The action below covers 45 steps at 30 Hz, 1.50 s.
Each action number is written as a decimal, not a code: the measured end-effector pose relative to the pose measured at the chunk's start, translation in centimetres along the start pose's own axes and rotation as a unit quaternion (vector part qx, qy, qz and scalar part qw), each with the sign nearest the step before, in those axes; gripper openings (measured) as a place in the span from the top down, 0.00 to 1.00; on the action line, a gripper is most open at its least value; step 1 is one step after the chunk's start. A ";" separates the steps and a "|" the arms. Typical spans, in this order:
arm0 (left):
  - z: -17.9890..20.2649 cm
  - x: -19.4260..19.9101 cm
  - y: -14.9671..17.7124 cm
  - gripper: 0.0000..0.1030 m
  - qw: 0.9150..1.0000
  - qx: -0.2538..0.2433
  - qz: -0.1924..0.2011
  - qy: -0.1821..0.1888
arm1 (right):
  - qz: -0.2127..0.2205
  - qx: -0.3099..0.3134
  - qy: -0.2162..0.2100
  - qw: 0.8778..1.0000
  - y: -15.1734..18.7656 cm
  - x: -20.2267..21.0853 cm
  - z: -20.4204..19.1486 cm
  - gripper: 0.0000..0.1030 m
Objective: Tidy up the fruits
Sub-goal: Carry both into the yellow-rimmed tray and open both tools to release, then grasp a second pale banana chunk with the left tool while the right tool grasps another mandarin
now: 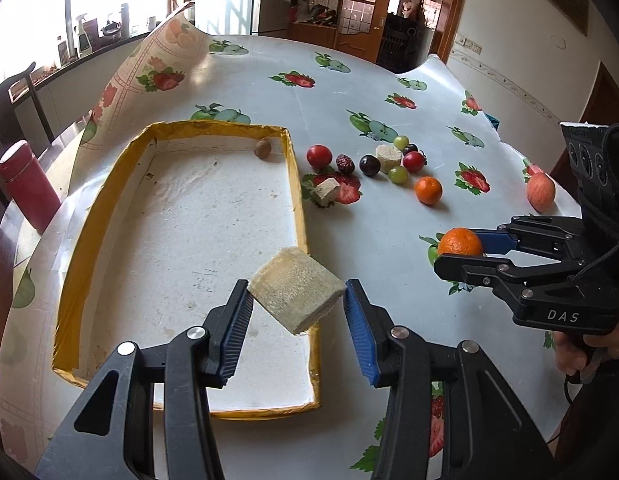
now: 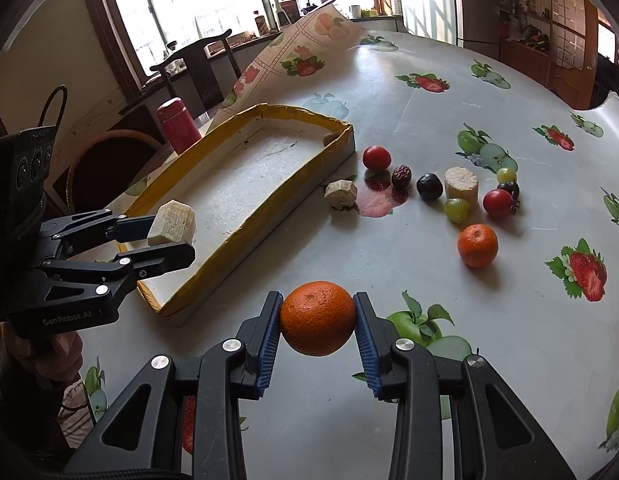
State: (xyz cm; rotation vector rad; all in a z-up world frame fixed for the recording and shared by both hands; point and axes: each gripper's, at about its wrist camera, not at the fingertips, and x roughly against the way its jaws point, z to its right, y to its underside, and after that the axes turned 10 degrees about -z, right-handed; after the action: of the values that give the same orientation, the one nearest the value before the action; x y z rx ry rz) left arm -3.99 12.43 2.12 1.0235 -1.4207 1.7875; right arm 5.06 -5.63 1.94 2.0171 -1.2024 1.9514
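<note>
Left gripper (image 1: 298, 304) clamped on a pale, fibrous sugarcane chunk (image 1: 295, 294), fingers (image 1: 359, 332) pressing both sides, chunk held tilted above the near right edge of the yellow-rimmed foam tray (image 1: 109, 216). Right gripper (image 2: 317, 326) closed on a tangerine (image 2: 317, 318), lifted clear of the worktop (image 2: 409, 92), just right of the tray's near corner. Inside the tray, only a small brown nut-like fruit (image 1: 263, 148) at the far right corner. Beside the tray's right wall, a loose scatter on the fruit-print cloth: red cherry tomato (image 2: 376, 157), wrinkled red date (image 2: 401, 176), dark plum (image 2: 429, 187), round sugarcane slice (image 2: 461, 186), two green grapes (image 2: 457, 210), second cherry tomato (image 2: 497, 203), second tangerine (image 2: 477, 246), and a small sugarcane piece (image 2: 341, 195) nearest the wall. Apple (image 1: 540, 192) well apart, far right. Red flask (image 1: 29, 186) standing left of the tray.
</note>
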 end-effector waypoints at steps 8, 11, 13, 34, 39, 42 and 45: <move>-4.6 0.7 0.1 0.56 0.999 0.040 0.001 -0.027 | 0.004 0.041 -0.033 0.999 -2.3 -1.4 -5.1 0.65; -6.9 0.3 0.0 0.56 0.998 0.064 -0.004 -0.029 | 0.002 0.064 -0.044 0.997 -3.7 -2.6 -7.8 0.65; -8.0 -0.2 0.0 0.56 0.997 0.072 -0.012 -0.035 | -0.005 0.082 -0.046 0.996 -4.7 -3.9 -9.7 0.65; -9.9 -2.4 0.6 0.32 0.994 0.082 -0.042 -0.053 | -0.074 0.151 -0.024 0.986 -6.4 -11.0 -14.1 0.43; -9.5 -0.7 0.4 0.32 0.995 0.084 -0.024 -0.051 | -0.050 0.152 -0.027 0.987 -5.6 -8.5 -13.6 0.43; -8.4 0.0 0.2 0.32 0.996 0.074 -0.017 -0.050 | -0.032 0.137 -0.028 0.990 -4.7 -6.5 -12.5 0.43; -6.9 0.3 -0.1 0.32 0.997 0.060 -0.012 -0.048 | -0.015 0.118 -0.030 0.992 -3.8 -4.6 -11.0 0.43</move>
State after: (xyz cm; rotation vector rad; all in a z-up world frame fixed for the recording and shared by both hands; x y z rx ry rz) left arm -5.37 19.13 1.66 1.1983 -1.3655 1.8462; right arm -1.08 5.27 1.59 2.2030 -0.9855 2.1227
